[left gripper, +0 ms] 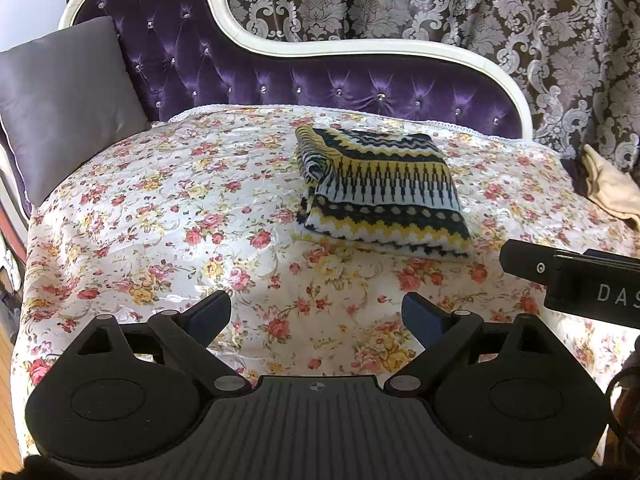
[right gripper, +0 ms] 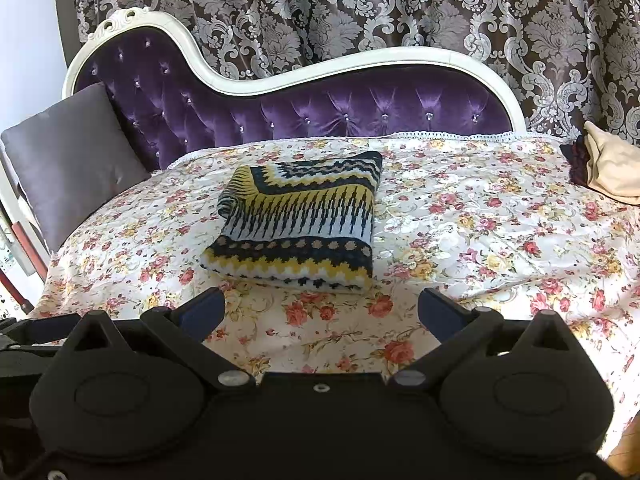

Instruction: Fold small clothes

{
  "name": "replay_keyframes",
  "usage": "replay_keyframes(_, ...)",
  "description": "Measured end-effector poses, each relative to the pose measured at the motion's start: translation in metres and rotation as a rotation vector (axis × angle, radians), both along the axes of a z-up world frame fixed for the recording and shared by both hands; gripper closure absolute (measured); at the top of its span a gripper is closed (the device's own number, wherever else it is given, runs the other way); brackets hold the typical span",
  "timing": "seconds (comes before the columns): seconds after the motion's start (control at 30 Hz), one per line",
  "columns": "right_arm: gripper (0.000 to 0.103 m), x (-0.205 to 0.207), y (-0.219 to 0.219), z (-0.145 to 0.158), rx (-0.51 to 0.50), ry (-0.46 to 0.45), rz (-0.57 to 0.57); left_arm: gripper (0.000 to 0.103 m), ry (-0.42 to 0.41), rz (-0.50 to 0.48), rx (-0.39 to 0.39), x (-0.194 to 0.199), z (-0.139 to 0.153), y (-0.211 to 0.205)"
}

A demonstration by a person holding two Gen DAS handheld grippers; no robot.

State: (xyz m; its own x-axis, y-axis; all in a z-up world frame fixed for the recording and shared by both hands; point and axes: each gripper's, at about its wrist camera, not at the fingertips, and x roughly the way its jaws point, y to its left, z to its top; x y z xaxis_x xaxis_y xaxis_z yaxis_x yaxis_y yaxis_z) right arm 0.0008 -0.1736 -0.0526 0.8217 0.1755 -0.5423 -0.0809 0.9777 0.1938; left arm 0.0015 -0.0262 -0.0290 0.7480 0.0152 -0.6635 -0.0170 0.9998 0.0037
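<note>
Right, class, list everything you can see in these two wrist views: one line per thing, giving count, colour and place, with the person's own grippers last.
Folded zigzag-patterned knit garment: one, yellow, navy and white, mid-cover, ahead of both grippers.
Floral quilted cover: one, white with red and yellow roses, over the seat.
Tufted velvet chaise backrest: one, purple with white frame, behind the cover.
Satin cushion: one, grey, left end.
Beige cloth: one, right edge, beside something dark.
Damask curtain: one, brown and silver, background.
Left gripper: one, black, open, empty.
Right gripper: one, black, open, empty.
</note>
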Motion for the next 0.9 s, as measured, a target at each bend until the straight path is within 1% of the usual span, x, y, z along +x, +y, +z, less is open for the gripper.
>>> replay_keyframes(0.9,0.001,0.0025,0.0012,-0.0035,0.020,0.021,-0.002,0.010,0.015,-0.036,0.020,0.0014,-0.0024,-0.0022)
